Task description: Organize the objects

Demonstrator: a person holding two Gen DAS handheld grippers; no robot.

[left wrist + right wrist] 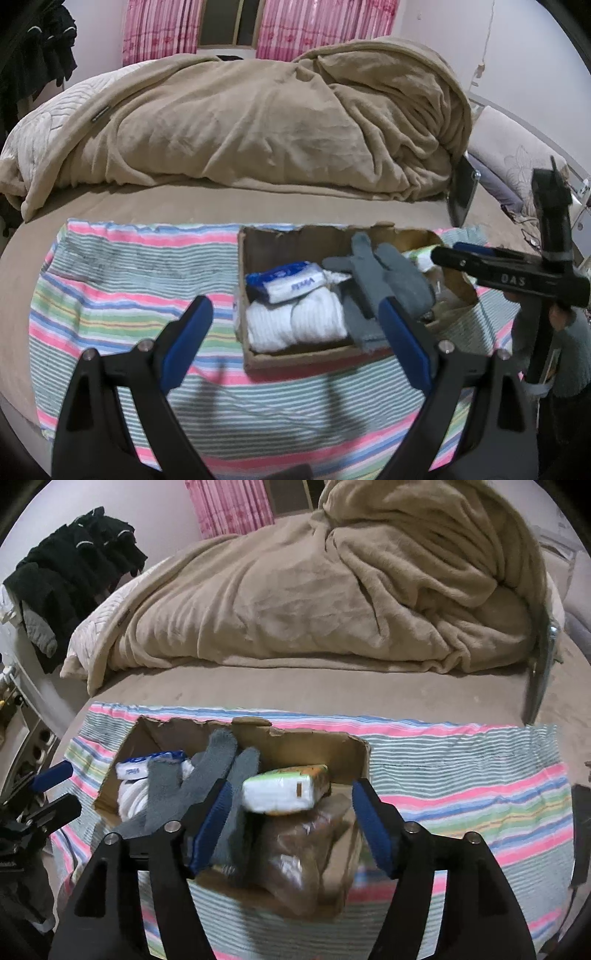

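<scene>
An open cardboard box [255, 360] [354, 753] sits on a striped cloth [122, 295] [461, 775] on the bed. In it lie a blue-and-white tissue pack [286, 280] [147, 764], rolled white socks [295, 323] [129, 799], grey gloves [384, 280] [218, 771], a green-and-white tissue pack [286, 790] and a brown bagged item [295, 856]. My left gripper [297, 347] is open and empty in front of the box. My right gripper [290, 827] is open and empty just above the box's right half; it also shows in the left wrist view [517, 273].
A rumpled tan blanket [258, 118] [332, 590] is heaped behind the cloth. A dark phone-like slab [461, 195] [541, 672] leans against it at the right. Black clothes [74, 572] hang at the far left. Pink curtains [325, 26] cover the window.
</scene>
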